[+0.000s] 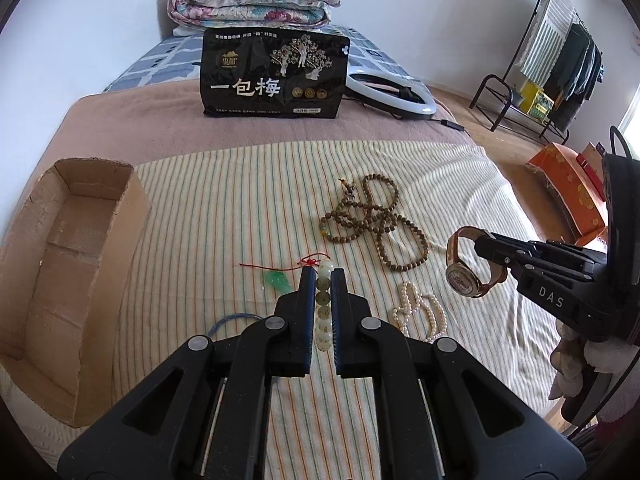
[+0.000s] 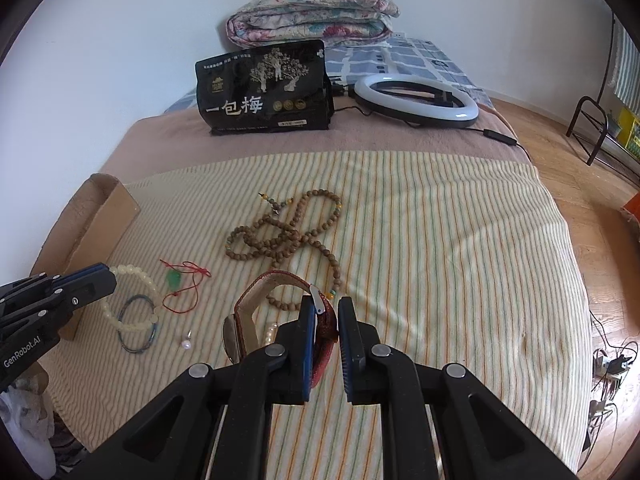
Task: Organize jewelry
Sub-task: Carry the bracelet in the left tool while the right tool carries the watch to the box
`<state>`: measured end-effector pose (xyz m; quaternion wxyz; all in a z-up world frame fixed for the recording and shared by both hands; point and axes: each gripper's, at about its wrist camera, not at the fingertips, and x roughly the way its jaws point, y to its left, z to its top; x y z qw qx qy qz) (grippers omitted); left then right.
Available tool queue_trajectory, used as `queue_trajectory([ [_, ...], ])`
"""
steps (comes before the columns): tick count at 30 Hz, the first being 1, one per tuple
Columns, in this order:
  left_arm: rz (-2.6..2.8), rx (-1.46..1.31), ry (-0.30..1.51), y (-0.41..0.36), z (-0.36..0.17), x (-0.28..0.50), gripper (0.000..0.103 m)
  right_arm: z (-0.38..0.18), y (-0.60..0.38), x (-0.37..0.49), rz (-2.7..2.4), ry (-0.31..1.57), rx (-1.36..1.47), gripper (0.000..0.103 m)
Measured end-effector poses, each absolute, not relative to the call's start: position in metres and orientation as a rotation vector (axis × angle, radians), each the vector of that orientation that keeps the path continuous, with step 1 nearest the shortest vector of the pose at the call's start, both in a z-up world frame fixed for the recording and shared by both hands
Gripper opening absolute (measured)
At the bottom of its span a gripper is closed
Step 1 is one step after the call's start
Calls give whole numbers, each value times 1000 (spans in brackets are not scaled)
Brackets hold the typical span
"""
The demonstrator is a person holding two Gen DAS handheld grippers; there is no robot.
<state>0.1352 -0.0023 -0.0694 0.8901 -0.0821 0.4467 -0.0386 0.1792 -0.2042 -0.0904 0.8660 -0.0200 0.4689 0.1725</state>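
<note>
over the striped blanket (image 1: 248, 184), the left gripper (image 1: 322, 276) is clamped on a pale bead bracelet (image 1: 323, 304), with the cardboard box (image 1: 72, 264) at its nine o'clock. at its three o'clock the right gripper (image 2: 325, 312) pinches a watch (image 2: 256, 316) by its reddish strap. the brown bead necklace (image 1: 372, 220) lies at twelve o'clock; the pearl strand (image 1: 420, 312), apparently a bracelet, lies nearer.

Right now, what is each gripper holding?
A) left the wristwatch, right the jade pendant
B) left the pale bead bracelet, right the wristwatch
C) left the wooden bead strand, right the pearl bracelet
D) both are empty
B: the left gripper is shut on the pale bead bracelet, and the right gripper clamps the wristwatch by its red strap.
</note>
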Motion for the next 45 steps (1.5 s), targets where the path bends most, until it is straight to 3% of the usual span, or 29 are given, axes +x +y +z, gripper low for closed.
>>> queue_trajectory([
  [18,60,-257,832,104,-20,128,5,-47,-121,178,499,905,-73,9],
  [31,252,-398,835,207,-29,105,5,-42,-18,177,638,887,-94,9],
  [45,351,-493,911,258,-55,89,5,-59,72,181,726,922,-87,9],
])
